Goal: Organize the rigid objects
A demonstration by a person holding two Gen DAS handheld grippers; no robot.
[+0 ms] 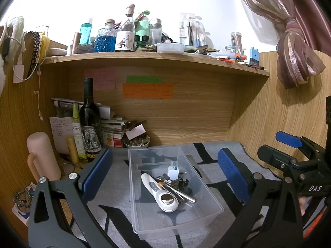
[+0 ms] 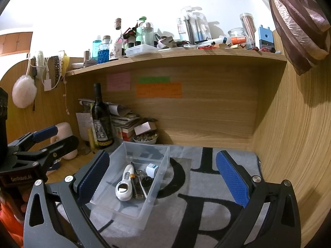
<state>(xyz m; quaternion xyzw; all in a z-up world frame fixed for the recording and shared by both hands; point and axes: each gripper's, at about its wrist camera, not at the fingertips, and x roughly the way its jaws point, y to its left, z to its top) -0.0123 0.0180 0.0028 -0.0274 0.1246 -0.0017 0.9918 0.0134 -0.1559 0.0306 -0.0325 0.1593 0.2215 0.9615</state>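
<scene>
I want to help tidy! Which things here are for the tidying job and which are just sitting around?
For the job: clear plastic bin, white handheld device, keys, white charger plug, all inside the bin.

Just lying about: wine bottle, pink flask, sticky notes, shelf bottles.

Bright overhead light, white wall [image 1: 186,4] blown out; strong fisheye bending, dark vignette corners; focus sharp.
</scene>
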